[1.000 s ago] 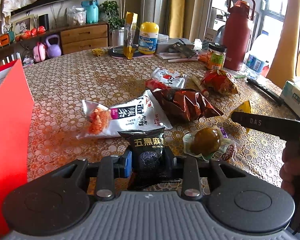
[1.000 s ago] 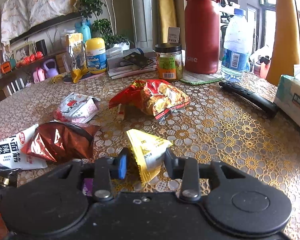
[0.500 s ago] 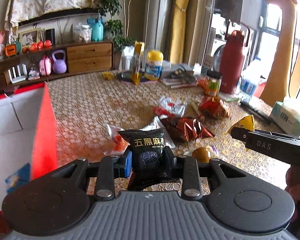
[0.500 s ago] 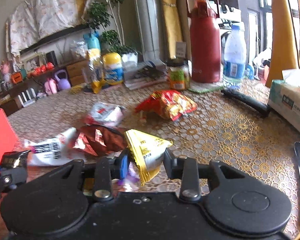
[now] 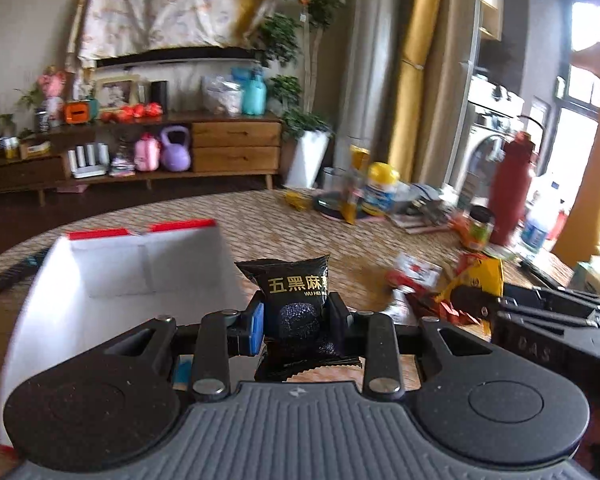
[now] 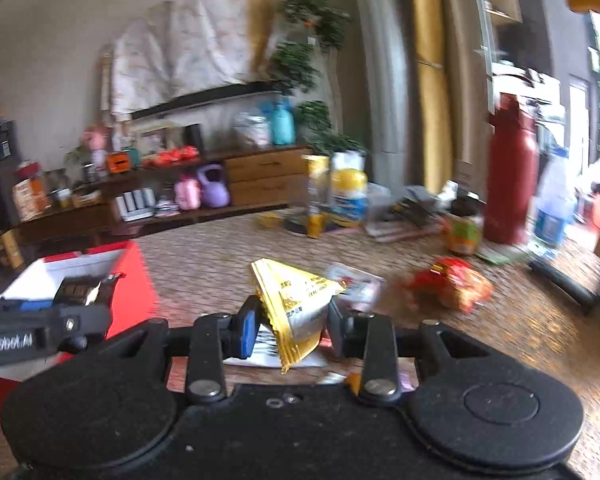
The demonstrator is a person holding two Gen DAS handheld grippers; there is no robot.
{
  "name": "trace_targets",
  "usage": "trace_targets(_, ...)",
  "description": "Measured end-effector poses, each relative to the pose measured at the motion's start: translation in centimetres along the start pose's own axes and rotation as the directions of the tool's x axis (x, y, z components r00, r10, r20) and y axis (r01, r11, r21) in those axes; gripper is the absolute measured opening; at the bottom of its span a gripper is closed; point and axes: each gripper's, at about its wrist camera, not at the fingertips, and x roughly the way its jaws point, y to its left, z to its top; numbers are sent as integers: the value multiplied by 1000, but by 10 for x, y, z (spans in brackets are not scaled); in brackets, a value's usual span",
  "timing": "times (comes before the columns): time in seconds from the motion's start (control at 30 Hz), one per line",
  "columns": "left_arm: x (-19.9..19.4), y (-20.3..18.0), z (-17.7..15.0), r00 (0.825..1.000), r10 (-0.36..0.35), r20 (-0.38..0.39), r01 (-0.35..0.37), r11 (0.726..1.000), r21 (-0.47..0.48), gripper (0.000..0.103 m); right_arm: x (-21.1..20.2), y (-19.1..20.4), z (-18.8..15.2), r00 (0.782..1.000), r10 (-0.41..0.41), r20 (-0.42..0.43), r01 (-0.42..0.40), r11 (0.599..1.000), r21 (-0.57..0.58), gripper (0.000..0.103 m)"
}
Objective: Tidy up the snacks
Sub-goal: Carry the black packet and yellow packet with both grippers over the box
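My left gripper [image 5: 298,318] is shut on a black snack packet [image 5: 298,300] with gold characters, held above the table next to the right wall of a red box with a white inside [image 5: 112,276]. My right gripper [image 6: 292,326] is shut on a yellow triangular snack packet [image 6: 296,300], raised over the table. In the left wrist view the right gripper [image 5: 476,300] shows at the right with the yellow packet [image 5: 486,276]. The right wrist view has the left gripper [image 6: 80,300] at the left, beside the red box [image 6: 128,288].
Loose snack packets lie on the patterned table: a red-and-white one [image 5: 414,272] and a red-orange bag [image 6: 452,284]. At the table's far side stand a yellow-capped bottle [image 6: 348,196], a jar [image 6: 462,230], a dark red flask [image 6: 510,176] and a water bottle [image 6: 552,208].
Both grippers have risen from the table with their packets and swung left toward the red box, whose white inside now shows. The snacks on the table lie further below and to the right.
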Motion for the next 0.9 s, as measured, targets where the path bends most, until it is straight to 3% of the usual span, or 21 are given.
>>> trace_targets(0.5,-10,84,25,992,129,-9,-129,992,-12,31,11,98,27,974,222,-37,-225,967,-123,33)
trace_targets(0.9,34,127,50,983,148,-105,-143,988,49,31,33,162,29,939,318,-132,-340,916,-212,33)
